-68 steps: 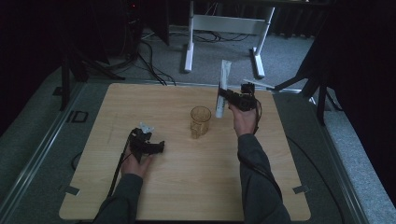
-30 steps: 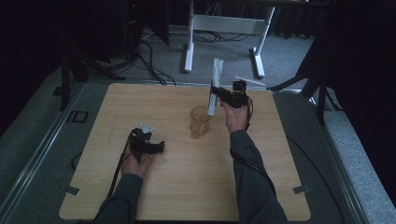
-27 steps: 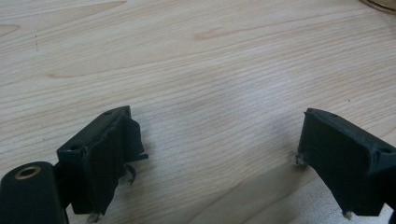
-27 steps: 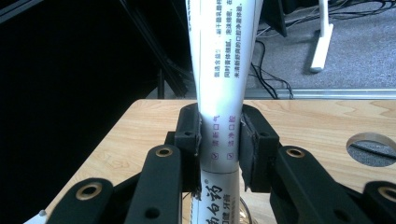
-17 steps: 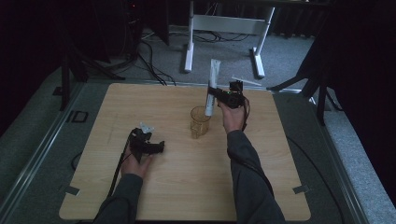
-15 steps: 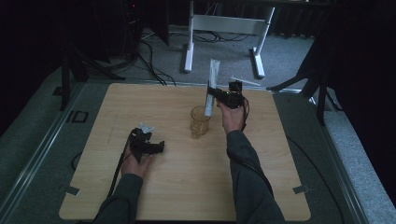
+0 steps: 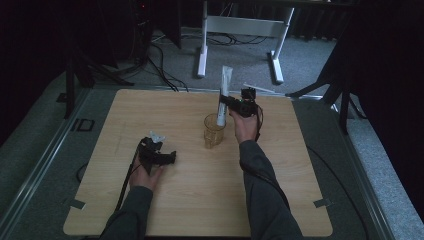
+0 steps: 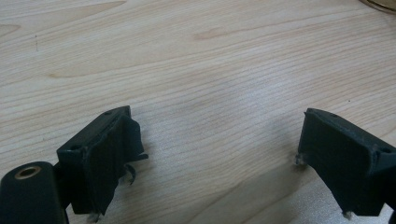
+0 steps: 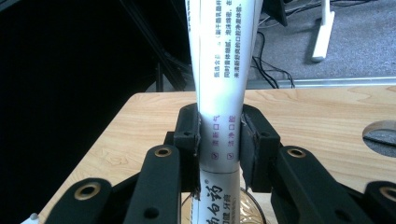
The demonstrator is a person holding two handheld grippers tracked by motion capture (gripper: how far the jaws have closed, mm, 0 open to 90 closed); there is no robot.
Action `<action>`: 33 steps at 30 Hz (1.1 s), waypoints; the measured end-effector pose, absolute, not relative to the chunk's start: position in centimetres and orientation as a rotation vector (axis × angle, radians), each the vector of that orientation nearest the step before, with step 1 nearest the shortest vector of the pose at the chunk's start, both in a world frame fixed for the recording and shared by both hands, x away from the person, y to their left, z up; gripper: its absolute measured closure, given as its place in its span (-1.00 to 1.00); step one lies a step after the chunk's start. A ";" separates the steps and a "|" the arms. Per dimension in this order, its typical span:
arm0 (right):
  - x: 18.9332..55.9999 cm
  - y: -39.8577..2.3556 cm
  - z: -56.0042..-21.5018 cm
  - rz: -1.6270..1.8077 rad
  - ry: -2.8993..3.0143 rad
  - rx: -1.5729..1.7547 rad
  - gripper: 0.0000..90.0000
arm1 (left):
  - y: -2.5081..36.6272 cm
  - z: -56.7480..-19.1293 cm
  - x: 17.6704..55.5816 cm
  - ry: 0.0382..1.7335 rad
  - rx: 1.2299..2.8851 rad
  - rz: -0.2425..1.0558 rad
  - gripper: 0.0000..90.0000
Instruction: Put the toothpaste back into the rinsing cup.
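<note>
Tube (image 9: 218,70) w/ Chinese print, prob. toothpaste, in right gripper (image 9: 219,140)

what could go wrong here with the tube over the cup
The right gripper holds the white tube near its lower end, so the long part above could tip or slip in the jaws. The glass cup stands free on the table, away from the open left gripper; a tube end catching its rim might knock it over.
</note>
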State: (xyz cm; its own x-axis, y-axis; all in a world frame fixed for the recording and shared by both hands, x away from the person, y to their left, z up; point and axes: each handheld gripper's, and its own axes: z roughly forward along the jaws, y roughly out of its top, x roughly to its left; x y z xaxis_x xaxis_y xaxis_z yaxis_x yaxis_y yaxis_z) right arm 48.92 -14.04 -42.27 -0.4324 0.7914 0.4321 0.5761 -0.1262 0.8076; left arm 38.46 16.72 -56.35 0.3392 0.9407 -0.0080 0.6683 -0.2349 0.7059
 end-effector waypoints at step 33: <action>48.9 -12.6 -43.5 1.502 1.970 1.526 0.56 | 16.7 -56.3 38.5 1.404 1.991 0.570 -0.77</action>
State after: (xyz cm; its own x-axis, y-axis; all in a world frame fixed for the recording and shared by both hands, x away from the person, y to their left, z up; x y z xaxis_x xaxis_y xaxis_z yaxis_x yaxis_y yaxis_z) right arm 48.90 -12.57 -43.49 -0.4307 0.8191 0.3788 0.5821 -0.0686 0.8102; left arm 38.46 16.72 -56.35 0.3392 0.9407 -0.0083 0.6690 -0.2350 0.7051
